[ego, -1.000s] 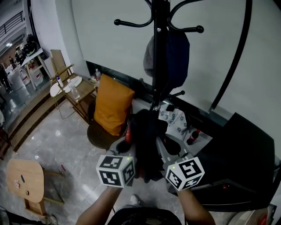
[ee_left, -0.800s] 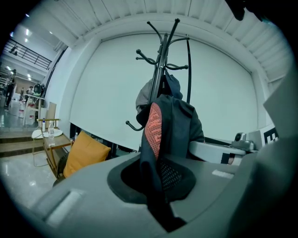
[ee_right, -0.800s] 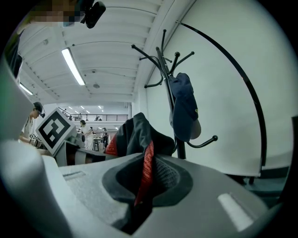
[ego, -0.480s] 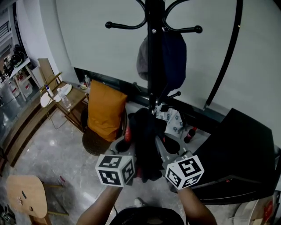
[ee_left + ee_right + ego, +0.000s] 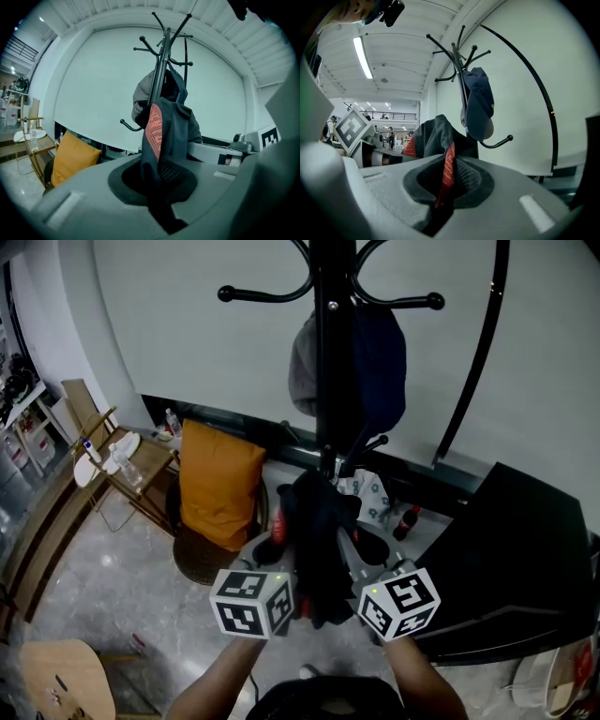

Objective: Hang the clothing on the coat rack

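My left gripper [image 5: 157, 183] is clamped on a fold of the dark garment [image 5: 319, 542]. In the left gripper view the cloth, black with a coral mesh strip, fills the narrow slot between the jaws. My right gripper [image 5: 442, 190] pinches the same garment, and a red edge of it runs down into that slot.

The garment hangs bunched in the air between the two grippers. It is just in front of the pole of the coat rack [image 5: 327, 362], below the upper hooks and on none of them. It is so crumpled that I cannot find a collar or a loop, or tell what kind of clothing it is.

The top of the coat rack is cut off by the upper edge of the head view, and its foot is hidden behind the garment. A navy cap [image 5: 380, 357] hangs on it, half behind the pole. The grey patch [image 5: 300, 367] beside it may be a second hat or the cap's lining; I cannot tell which.

A curved black rod [image 5: 473, 362] rises at the right, its top out of frame. On the floor left of the rack's foot, an orange cushion [image 5: 217, 482] leans in a round seat. A patterned bag [image 5: 372, 495] and a red-capped bottle [image 5: 405, 521] peek out beside the garment. The black slab [image 5: 516, 559] at the right is too dark to identify.
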